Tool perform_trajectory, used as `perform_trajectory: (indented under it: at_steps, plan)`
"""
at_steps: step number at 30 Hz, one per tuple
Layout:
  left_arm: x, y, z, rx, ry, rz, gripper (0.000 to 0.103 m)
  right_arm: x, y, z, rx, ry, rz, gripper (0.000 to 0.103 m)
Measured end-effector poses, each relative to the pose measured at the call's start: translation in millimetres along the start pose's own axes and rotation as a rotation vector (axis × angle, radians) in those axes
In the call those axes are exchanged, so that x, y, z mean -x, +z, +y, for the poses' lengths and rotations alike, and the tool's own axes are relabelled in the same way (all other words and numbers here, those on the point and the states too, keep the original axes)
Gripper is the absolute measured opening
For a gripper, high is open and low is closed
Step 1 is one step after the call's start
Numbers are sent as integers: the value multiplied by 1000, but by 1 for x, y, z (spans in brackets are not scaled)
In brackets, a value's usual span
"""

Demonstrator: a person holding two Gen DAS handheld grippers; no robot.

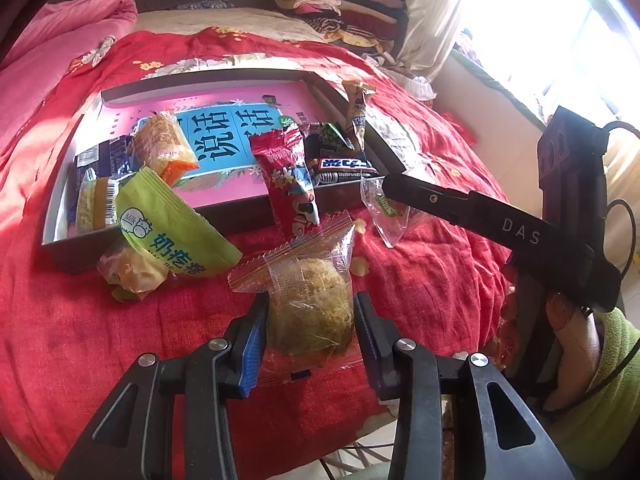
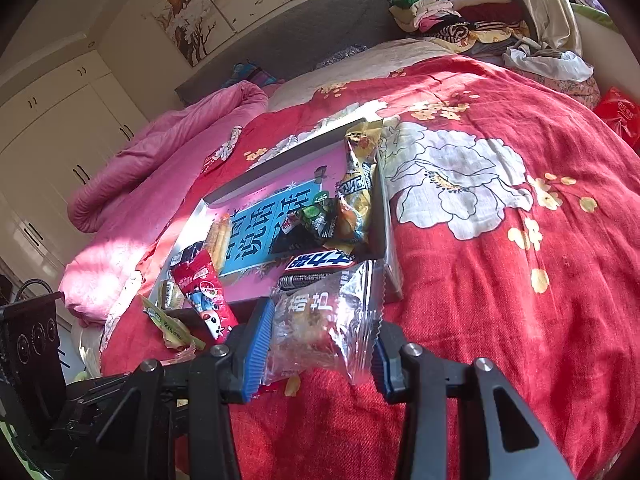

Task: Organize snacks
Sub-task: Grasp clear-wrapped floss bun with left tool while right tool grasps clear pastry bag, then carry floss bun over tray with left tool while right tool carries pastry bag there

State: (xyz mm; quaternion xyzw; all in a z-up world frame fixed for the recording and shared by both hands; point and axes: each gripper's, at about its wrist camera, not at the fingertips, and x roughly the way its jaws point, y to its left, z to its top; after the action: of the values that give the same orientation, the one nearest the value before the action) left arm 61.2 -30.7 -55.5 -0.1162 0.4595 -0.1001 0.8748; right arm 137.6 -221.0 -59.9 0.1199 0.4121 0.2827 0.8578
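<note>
both hand-held grippers grip crinkly packs: left (image 1: 310, 320) the cake (image 1: 310, 304), right (image 2: 322, 336) a clear bag (image 2: 320, 320); either could slip short of the tray (image 1: 224, 208) at 12 o'clock.

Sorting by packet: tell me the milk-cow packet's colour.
Light green packet, best seen in the left wrist view.

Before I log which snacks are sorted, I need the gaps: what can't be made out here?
- Left wrist view: yellow snack beside the tray, mostly covered by the green milk packet.
- Left wrist view: right gripper tips, hidden against a clear wrapper.
- Right wrist view: clear packet contents, lost in glare.
- Both views: tray floor print, partly covered by snacks.
</note>
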Motion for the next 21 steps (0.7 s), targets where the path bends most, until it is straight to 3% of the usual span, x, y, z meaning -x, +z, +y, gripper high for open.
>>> perform_trajectory:
  at_steps: [11,21]
  plan:
    - [40,13,9,25,23,-127,42,5,1,7,35,1,-22,44]
    - [77,32,34,75,85,-247,42,19,11,23,141,-30,-103,44]
